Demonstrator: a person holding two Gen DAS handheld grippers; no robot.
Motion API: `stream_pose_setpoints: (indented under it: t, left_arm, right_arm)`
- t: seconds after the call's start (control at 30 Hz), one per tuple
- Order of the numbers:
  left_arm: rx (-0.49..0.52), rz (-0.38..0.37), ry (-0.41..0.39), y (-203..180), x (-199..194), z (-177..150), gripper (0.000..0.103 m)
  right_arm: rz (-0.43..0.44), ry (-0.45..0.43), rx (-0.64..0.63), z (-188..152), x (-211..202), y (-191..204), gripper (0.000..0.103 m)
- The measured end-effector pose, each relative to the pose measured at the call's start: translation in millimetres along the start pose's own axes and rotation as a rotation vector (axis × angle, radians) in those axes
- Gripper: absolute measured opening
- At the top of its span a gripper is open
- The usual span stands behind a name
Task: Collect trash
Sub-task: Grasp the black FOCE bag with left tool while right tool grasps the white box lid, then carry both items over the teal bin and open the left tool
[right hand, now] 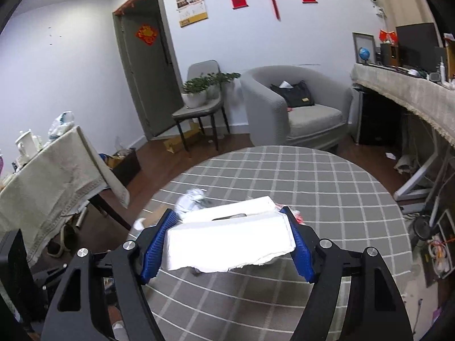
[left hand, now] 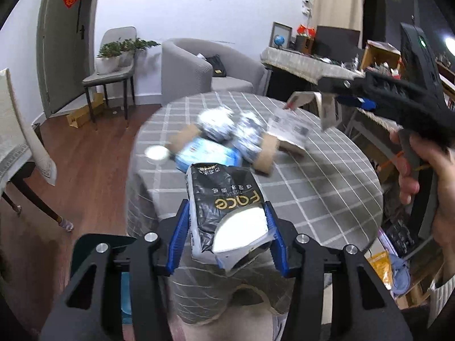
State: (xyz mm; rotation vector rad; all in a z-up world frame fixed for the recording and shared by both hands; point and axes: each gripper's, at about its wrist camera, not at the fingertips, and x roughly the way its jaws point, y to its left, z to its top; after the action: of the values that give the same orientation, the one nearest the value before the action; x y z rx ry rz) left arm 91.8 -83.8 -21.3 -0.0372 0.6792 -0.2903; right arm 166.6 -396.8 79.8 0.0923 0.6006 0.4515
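Note:
My left gripper (left hand: 226, 207) is shut on a black tissue pack (left hand: 224, 199) marked "FACE", held above the near edge of the round checked table (left hand: 327, 187). On the table beyond lie blurred trash: a blue plastic wrapper (left hand: 207, 153), crumpled white-blue wrappers (left hand: 219, 122), cardboard rolls (left hand: 267, 153) and a flat printed carton (left hand: 290, 130). My right gripper (right hand: 230, 218) is shut on a torn white box (right hand: 230, 236) and holds it above the table (right hand: 327, 199). That gripper also shows in the left wrist view (left hand: 327, 99), high at the right, holding the box.
A grey armchair (right hand: 298, 108) with a black bag and a chair with potted plants (right hand: 199, 91) stand behind the table. A cloth-covered table (right hand: 51, 170) is at the left. A long covered counter (right hand: 412, 93) with clutter runs along the right.

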Motion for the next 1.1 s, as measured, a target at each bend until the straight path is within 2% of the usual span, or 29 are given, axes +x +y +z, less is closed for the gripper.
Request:
stream_pose_setpoints:
  t: [0.17, 0.33, 0.5, 0.67, 0.8, 0.93, 1.1]
  left_arm:
    - [-0.036, 0.063, -0.012, 44, -3, 10, 0.053]
    - [-0.075, 0.097, 0.039, 87, 6, 6, 0.053]
    - [-0.072, 0.151, 0.113, 123, 20, -20, 0.053]
    - [-0.092, 0.173, 0.204, 157, 33, -51, 0.054]
    - [-0.116, 0.186, 0.248, 176, 37, -69, 0.054]
    - [-0.147, 0.184, 0.289, 193, 40, -85, 0.055]
    - [-0.181, 0.157, 0.379, 207, 51, -104, 0.055]
  right_arm:
    - [0.064, -0.004, -0.034, 3, 13, 32, 0.075]
    - [0.141, 0.023, -0.077, 2, 37, 72, 0.075]
    - [0.192, 0.05, -0.118, -1, 57, 110, 0.075]
    - [0.252, 0.076, -0.144, -4, 77, 148, 0.075]
    - [0.292, 0.103, -0.161, -10, 94, 178, 0.075]
    - [0.325, 0.143, -0.176, -19, 112, 206, 0.075]
    - [0.327, 0.205, -0.206, -35, 132, 233, 0.075]
